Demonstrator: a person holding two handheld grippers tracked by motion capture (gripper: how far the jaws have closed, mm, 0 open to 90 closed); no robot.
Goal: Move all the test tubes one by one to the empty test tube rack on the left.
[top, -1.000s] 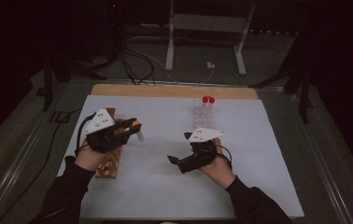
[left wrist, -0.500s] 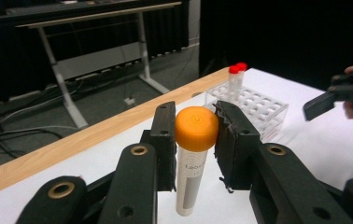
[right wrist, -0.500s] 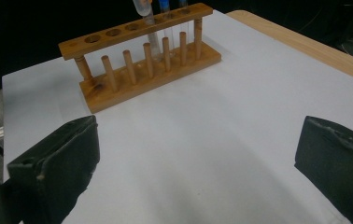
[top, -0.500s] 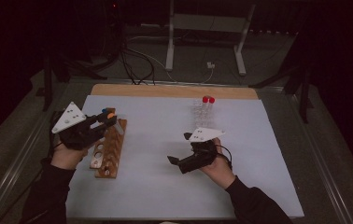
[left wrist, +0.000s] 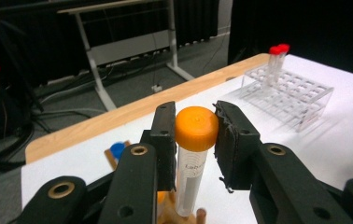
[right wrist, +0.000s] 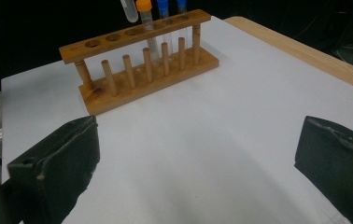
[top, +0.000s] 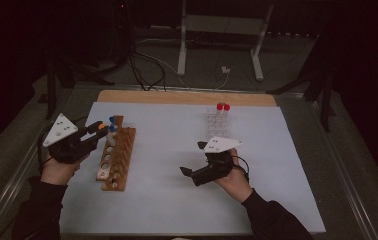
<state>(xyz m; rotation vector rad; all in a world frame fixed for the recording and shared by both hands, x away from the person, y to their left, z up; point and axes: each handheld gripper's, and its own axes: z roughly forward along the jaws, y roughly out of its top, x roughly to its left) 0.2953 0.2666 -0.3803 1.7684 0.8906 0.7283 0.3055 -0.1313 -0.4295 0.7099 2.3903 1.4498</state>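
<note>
left gripper (top: 98, 128): mid-left of high view, jaws clamped on orange-capped tube (left wrist: 194, 140) over wooden rack (top: 118, 156), near mat's left edge | right gripper (top: 186, 172): centre, jaws spread wide, nothing between | open room: bare white mat (top: 177, 145) between rack and clear rack (top: 216, 116), upper centre-right

Mat open between wooden rack (top: 117, 157) and clear rack (top: 217, 118)

You had a table (top: 287, 200) covered in white, its wooden edge bare along the far side. On it, a wooden tube rack (top: 118, 160) stood just beside your left gripper (top: 99, 129), and a clear plastic rack (top: 217, 119) stood beyond your right gripper (top: 189, 172).
</note>
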